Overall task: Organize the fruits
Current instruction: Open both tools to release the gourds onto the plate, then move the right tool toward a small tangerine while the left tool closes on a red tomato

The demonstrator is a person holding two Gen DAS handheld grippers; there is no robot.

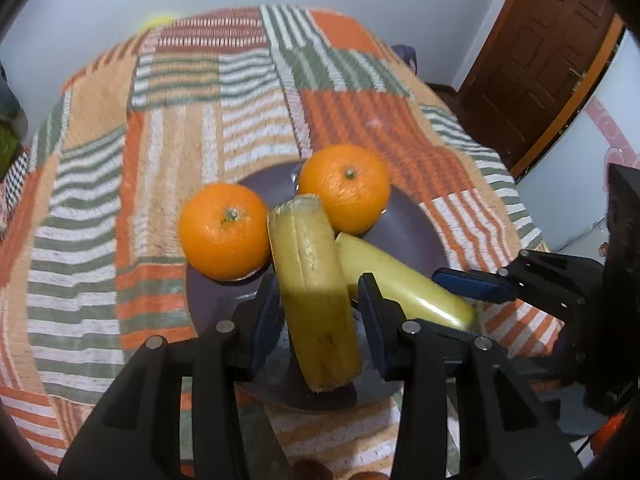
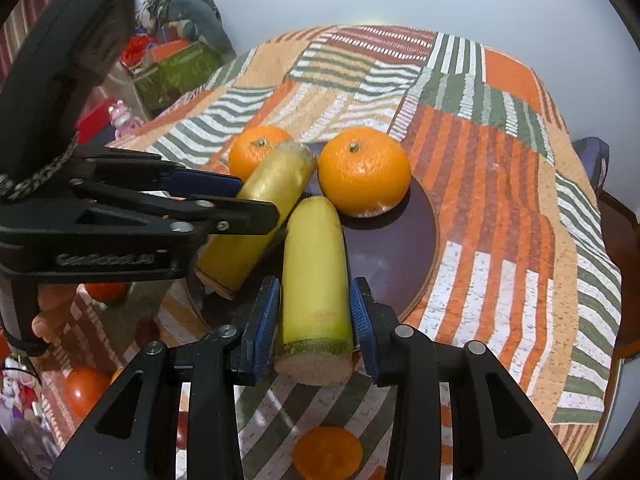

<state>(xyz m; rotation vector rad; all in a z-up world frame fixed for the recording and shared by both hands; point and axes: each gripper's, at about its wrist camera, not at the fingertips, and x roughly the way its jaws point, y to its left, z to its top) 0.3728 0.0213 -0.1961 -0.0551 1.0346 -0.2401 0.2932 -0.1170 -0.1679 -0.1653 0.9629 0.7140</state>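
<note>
Two yellow cut banana pieces sit over a dark round plate (image 2: 400, 248) on the table, which is covered by a striped patchwork cloth (image 2: 500, 184). The left banana piece (image 1: 316, 296) lies between the blue pads of the left hand-held gripper (image 1: 320, 312), whose jaws look closed against its sides; its far end leans between the two oranges, the left orange (image 1: 224, 232) at the plate's rim and the far orange (image 1: 344, 188) farther back. The right banana piece (image 2: 316, 280) lies between the jaws of the right hand-held gripper (image 2: 314, 312), which are narrow, with a thin gap showing at each pad, so I cannot tell whether it is truly gripped. The two pieces lie close, seemingly touching near the plate's middle. The main risk, as I judge it, is that moving either piece drags the other or nudges an orange off the rim onto the cloth, since round fruit rolls easily. The two grippers are also crowded together and could collide. Squeezing hard could bruise the soft banana; gripping loosely could let it slip and tumble.
</note>
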